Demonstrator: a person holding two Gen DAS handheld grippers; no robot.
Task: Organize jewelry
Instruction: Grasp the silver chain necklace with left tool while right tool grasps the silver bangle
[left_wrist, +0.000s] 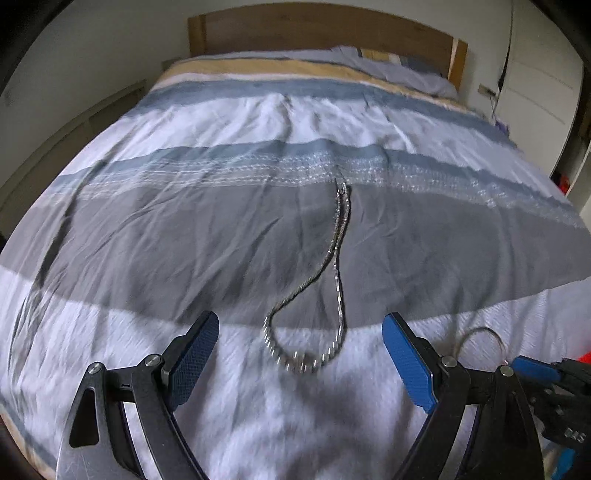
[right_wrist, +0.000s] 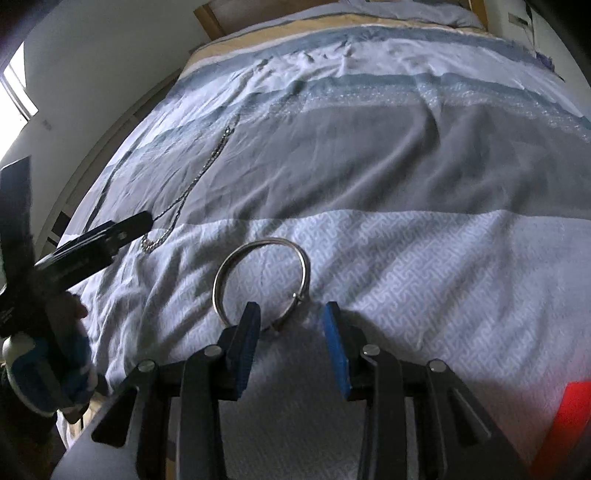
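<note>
A long silver chain necklace (left_wrist: 338, 258) lies stretched on the striped duvet (left_wrist: 184, 229), its looped near end on the white band. My left gripper (left_wrist: 301, 328) stands wide open just above that loop, which sits between its blue pads without touching them. To the right, a silver bangle (right_wrist: 258, 277) lies flat on the patterned white band. My right gripper (right_wrist: 291, 312) is partly open at the bangle's near rim, and its pads do not press on it. The bangle (left_wrist: 480, 338) also shows in the left wrist view. The chain (right_wrist: 195, 177) and one left finger (right_wrist: 122, 230) show in the right wrist view.
The bed runs back to a wooden headboard (left_wrist: 314, 29) with a pillow (left_wrist: 388, 62) in front of it. A gloved hand (right_wrist: 55, 369) holds the left gripper. A red object (right_wrist: 569, 417) sits at the near right, and white cupboard doors (left_wrist: 543, 85) stand beyond the bed's right side.
</note>
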